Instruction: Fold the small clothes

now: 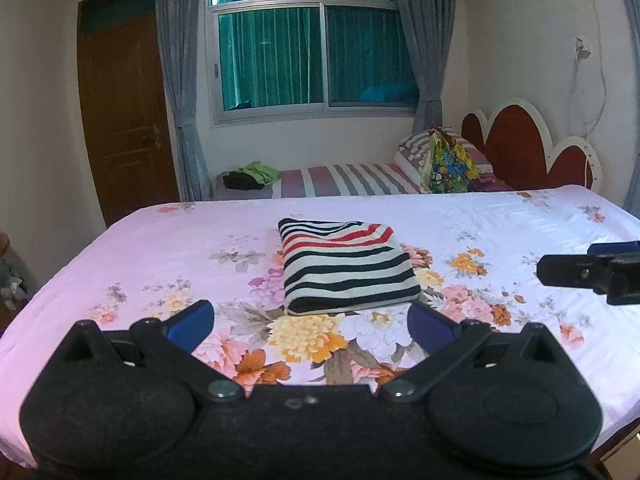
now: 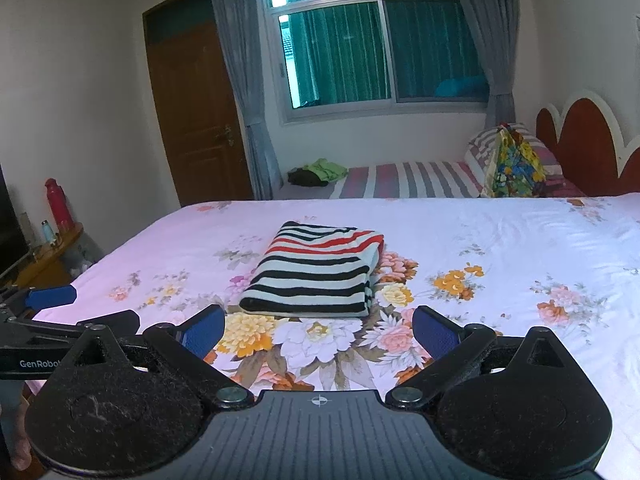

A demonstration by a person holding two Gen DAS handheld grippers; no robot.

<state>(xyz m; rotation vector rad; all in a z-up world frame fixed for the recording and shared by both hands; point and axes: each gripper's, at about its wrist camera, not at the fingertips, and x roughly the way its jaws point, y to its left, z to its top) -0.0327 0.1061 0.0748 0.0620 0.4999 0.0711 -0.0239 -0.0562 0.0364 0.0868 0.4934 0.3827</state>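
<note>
Both grippers hang over the near edge of the bed [image 1: 520, 216], fingers spread wide and holding nothing: the left gripper [image 1: 312, 322] and the right gripper [image 2: 318, 330]. One folded striped garment [image 1: 346, 266] lies flat on the flowered sheet just beyond them, touching neither.

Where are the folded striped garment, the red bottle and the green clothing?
Folded striped garment [image 1: 346, 266]: left wrist view, top face.
Red bottle [image 2: 59, 206]: right wrist view, body.
Green clothing [image 2: 326, 170]: right wrist view, middle of the heap.
</note>
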